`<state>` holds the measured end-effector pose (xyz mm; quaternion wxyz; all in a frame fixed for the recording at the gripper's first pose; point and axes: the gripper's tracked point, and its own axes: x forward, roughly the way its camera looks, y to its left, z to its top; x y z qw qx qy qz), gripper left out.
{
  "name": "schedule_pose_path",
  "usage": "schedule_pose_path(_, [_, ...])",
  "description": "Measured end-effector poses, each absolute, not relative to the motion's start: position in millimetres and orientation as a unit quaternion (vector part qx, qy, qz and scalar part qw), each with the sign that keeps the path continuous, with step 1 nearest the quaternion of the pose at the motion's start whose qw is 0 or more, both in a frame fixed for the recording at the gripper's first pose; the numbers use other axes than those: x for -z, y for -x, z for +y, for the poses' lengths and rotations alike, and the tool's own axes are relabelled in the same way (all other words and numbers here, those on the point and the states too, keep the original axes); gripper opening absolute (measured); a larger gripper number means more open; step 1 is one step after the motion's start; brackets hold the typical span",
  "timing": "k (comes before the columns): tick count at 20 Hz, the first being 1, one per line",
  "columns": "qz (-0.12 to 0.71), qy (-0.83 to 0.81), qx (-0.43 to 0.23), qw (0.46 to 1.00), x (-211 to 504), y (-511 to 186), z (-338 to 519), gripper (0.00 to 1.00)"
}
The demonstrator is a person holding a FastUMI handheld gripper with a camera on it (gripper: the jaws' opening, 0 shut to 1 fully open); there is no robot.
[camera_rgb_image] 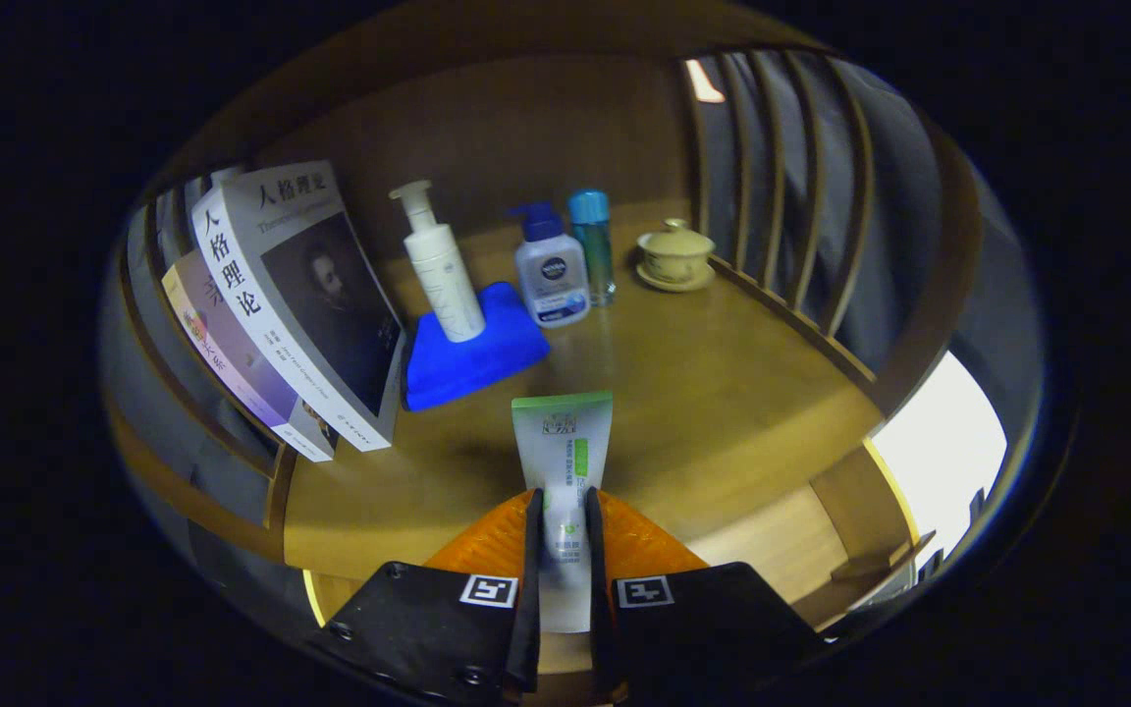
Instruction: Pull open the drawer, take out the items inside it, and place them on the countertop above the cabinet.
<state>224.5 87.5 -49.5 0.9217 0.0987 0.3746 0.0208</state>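
My gripper (562, 513) is shut on a white and green tube (563, 442), which sticks out forward between the two fingers with its flat crimped end ahead. The tube hangs just above the wooden countertop (723, 393), near its front edge. Further back on the countertop stand a white pump bottle (443, 270) on a blue folded cloth (472, 353), a blue-capped white bottle (551, 270) and a slim teal bottle (595, 245).
Leaning books (300, 304) stand left of the fingers against a slatted wooden side. A lidded tea cup on a saucer (673, 255) sits at the back right by the slatted right rail (791, 196). A wooden back panel closes the far side.
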Motion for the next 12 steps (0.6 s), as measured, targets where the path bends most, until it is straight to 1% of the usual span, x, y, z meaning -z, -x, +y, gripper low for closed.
schedule_pose_path(3, [0.357, -0.07, -0.056, 0.93, 52, -247, 96, 0.23])
schedule_pose_path(4, [0.355, -0.062, -0.064, 0.931, 55, -251, 98, 0.26])
schedule_pose_path(6, [0.364, -0.038, -0.062, 0.928, 67, -250, 93, 0.26])
schedule_pose_path(7, [0.358, -0.032, -0.065, 0.931, 67, -251, 92, 0.3])
schedule_pose_path(8, [0.343, -0.037, -0.071, 0.936, 62, -261, 91, 0.31])
schedule_pose_path(12, [0.304, -0.054, -0.071, 0.949, 42, -247, 88, 0.86])
